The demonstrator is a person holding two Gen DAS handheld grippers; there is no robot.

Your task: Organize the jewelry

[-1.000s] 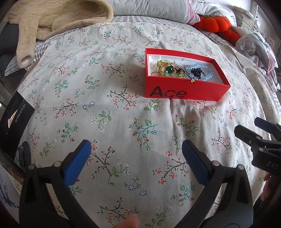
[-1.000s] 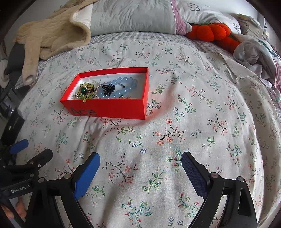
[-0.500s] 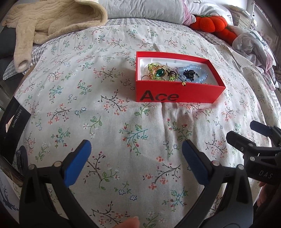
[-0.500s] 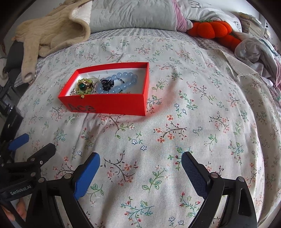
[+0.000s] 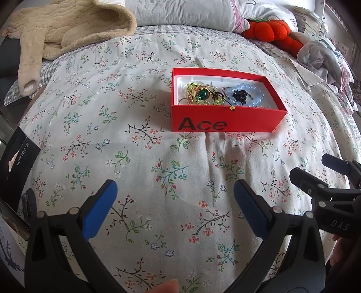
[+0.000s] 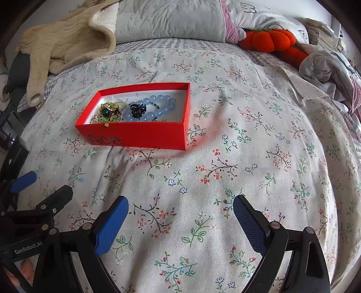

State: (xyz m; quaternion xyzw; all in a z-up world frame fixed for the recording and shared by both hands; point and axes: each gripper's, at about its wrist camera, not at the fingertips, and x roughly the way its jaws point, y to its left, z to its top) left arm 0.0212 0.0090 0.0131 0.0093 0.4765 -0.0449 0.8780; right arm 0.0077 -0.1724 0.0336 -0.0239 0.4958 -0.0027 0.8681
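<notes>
A red box marked "Ace" sits on the floral bedspread, also in the right wrist view. Inside lie a gold piece with a green stone, a pale blue bead bracelet and a small black piece. My left gripper is open and empty, well in front of the box. My right gripper is open and empty, in front and to the right of the box.
A beige fleece garment lies at the far left, pillows and an orange plush at the back, crumpled clothes at the right. A black box lies at the bed's left edge.
Both grippers have moved forward toward the red box, which now looks larger and lower in both views. Both stay open and empty.
</notes>
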